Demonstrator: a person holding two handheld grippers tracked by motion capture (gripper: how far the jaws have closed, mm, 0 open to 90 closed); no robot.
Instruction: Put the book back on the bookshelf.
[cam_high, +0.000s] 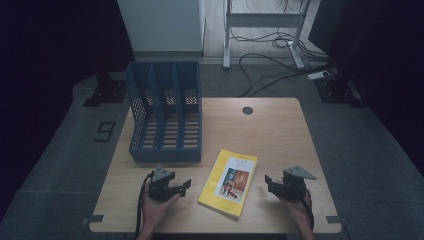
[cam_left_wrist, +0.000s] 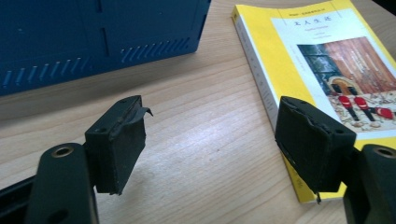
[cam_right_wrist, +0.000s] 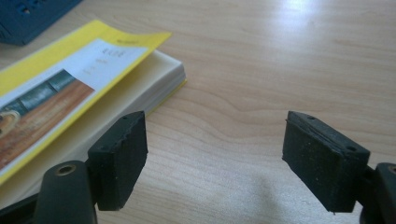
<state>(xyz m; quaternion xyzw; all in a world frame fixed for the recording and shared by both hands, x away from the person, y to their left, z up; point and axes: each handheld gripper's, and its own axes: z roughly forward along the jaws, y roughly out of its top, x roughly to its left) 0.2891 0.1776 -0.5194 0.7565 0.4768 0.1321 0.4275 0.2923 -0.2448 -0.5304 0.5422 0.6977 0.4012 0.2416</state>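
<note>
Yellow book (cam_high: 229, 183) flat on table (cam_high: 280, 135), near centre, long axis near-to-far, far end tilted slightly right. Left gripper (cam_high: 172, 187) and right gripper (cam_high: 280, 186) flank it, jaws wide apart, empty. Blue file rack (cam_high: 165, 112) far left.

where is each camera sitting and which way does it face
High view: above the person's table edge, looking forward and down; both forearms, left hand-held gripper and right hand-held gripper show.
Left gripper view: rides that gripper, faces yellow book and blue file rack; open jaws show.
Right gripper view: faces table; open jaws show.
All share the book.
</note>
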